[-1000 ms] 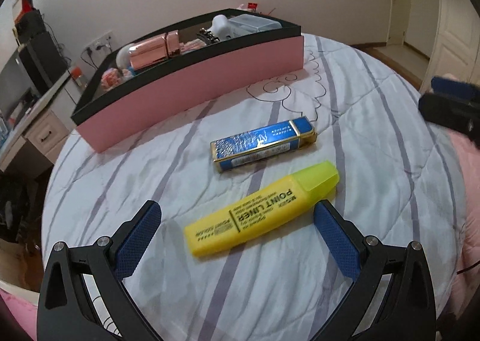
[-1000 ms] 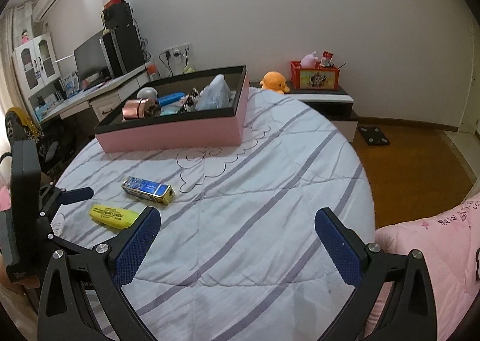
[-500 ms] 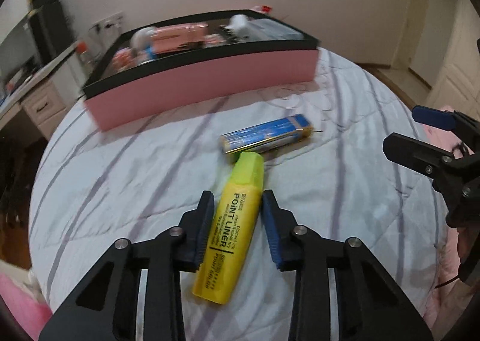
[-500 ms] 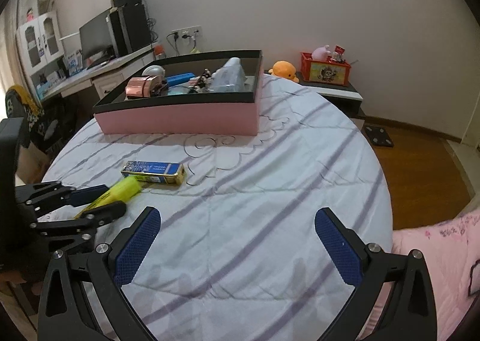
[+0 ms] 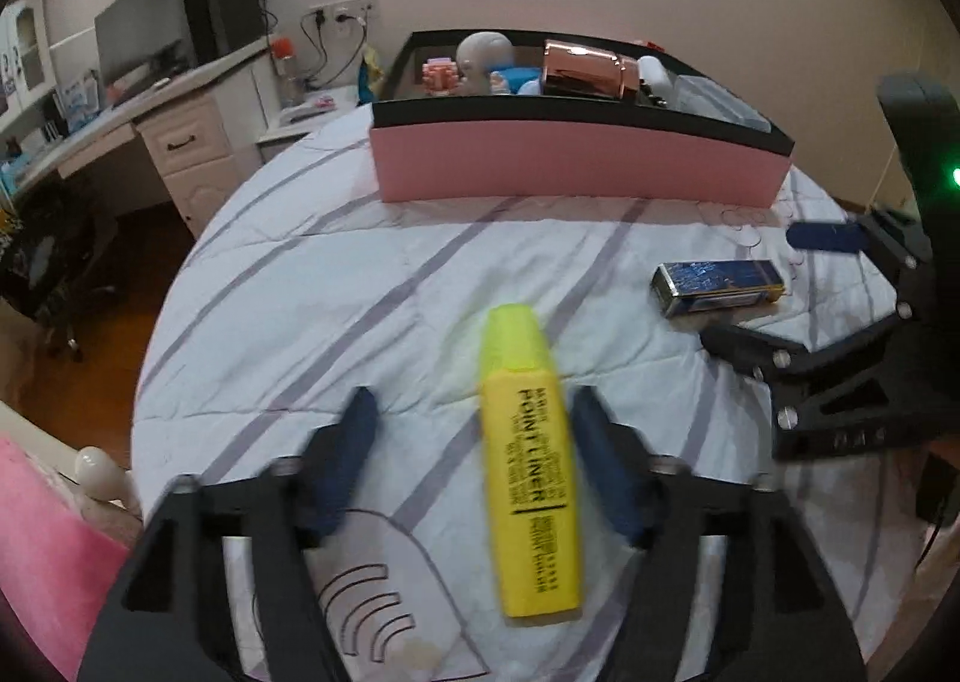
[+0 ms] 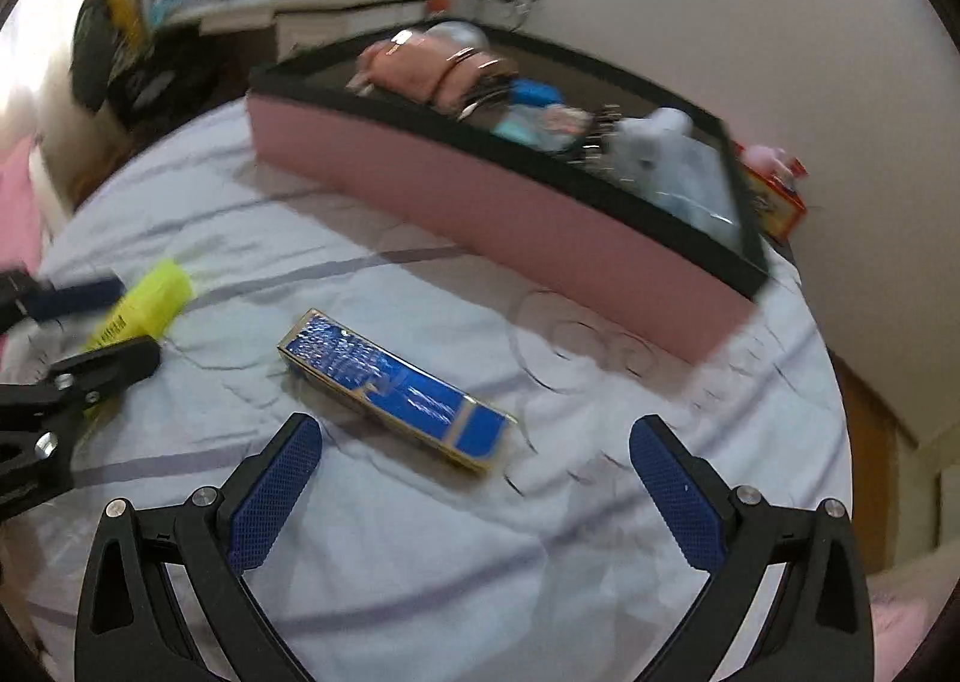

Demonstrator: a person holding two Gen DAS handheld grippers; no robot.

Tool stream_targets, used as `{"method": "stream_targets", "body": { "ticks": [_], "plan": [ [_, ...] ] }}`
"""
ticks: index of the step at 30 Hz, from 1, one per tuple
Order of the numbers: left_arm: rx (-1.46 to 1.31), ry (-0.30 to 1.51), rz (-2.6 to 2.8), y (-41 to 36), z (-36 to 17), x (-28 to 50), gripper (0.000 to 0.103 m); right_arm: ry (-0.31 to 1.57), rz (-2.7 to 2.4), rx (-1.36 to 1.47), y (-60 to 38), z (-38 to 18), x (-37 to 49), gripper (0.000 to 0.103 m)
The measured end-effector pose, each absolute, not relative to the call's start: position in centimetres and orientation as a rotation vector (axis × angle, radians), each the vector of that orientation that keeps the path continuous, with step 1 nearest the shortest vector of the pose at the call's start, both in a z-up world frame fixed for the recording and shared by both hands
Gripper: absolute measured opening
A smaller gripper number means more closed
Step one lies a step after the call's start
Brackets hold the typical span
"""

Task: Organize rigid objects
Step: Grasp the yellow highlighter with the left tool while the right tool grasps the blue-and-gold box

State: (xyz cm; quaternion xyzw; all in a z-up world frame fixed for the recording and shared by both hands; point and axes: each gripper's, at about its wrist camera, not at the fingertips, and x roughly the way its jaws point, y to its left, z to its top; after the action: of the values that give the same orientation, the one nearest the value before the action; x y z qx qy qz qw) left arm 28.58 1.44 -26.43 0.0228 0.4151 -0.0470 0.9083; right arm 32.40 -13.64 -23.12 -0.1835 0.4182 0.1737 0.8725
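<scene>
A pink box with a black rim (image 5: pixel 576 166), crowded with a copper-coloured cylinder (image 5: pixel 579 76) and other small items, sits at the far side of a round bed covered in a white quilt with grey stripes (image 5: pixel 336 298); a desk with a monitor (image 5: pixel 141 43) stands beyond on the left. Nearer lies a yellow highlighter (image 5: pixel 531 460), printed "POINT LINER", cap pointing toward the box. The left gripper (image 5: pixel 480 460) straddles it, jaws just opened, the right pad just beside the barrel, the left pad well apart. To the right, a blue and gold box (image 6: pixel 396 391) lies flat, diagonal on the quilt, just ahead of the right gripper (image 6: pixel 474 493), whose jaws stand wide apart and empty. Bare quilt stretches between these things and the pink box; the bed's edge curves close on the left.
</scene>
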Motion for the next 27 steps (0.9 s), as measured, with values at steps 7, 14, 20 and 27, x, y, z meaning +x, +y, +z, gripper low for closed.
{"method": "stream_targets", "body": {
  "ticks": [7, 14, 20, 27],
  "plan": [
    [0.038, 0.854, -0.080, 1.9, -26.7, 28.2, 0.082, 0.905, 0.507, -0.277, -13.9, -23.1, 32.7, 0.066],
    [0.011, 0.854, -0.052, 1.6, -26.7, 28.0, 0.084, 0.883, 0.398, -0.166, -15.7, -23.1, 29.3, 0.022],
    [0.042, 0.843, -0.064, 1.0, -26.8, 27.5, 0.074, 0.874, 0.311, -0.023, -17.1, -22.5, 25.4, 0.022],
    [0.071, 0.829, -0.119, -0.3, -26.7, 27.6, 0.028, 0.871, 0.280, -0.015, -17.2, -22.5, 27.5, 0.023]
  ]
}}
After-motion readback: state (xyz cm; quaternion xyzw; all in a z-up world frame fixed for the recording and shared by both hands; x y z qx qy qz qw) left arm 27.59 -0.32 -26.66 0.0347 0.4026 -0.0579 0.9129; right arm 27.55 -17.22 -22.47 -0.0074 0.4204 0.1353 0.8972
